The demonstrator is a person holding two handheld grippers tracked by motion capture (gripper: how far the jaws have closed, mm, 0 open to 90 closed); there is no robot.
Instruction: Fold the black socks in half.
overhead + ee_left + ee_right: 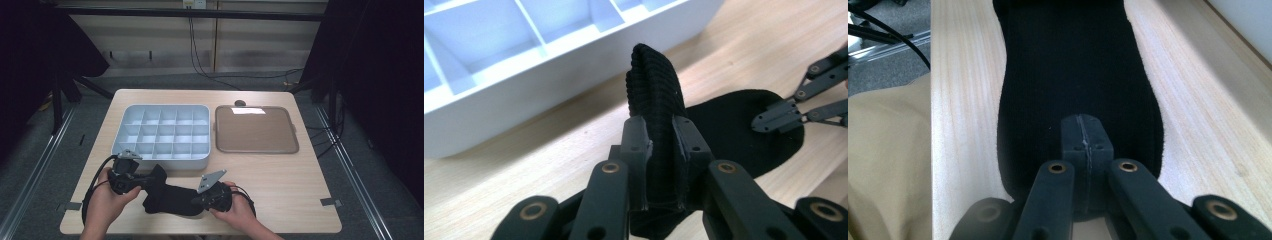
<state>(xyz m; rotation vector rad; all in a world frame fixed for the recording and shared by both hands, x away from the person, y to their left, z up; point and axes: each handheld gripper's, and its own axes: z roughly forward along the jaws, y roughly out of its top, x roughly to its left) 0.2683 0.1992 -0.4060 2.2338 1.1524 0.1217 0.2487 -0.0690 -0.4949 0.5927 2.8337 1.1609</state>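
A black sock (172,199) lies along the table's near edge between my two grippers. My left gripper (151,180) is shut on its ribbed cuff end. In the left gripper view the folded cuff (655,85) stands up out of that gripper (659,146), clear of the wood. The sock's other end lies flat on the table. My right gripper (196,202) is shut, its pads (1086,137) pressed together and set down on that flat end (1073,65). Its tip (776,116) rests at the sock's rounded edge in the left gripper view.
A white organizer box (160,161) with several empty compartments stands just beyond the sock; its wall (524,107) is close to the left gripper. To its right lies a flat brown tray (255,131). A small dark object (240,103) sits behind that tray.
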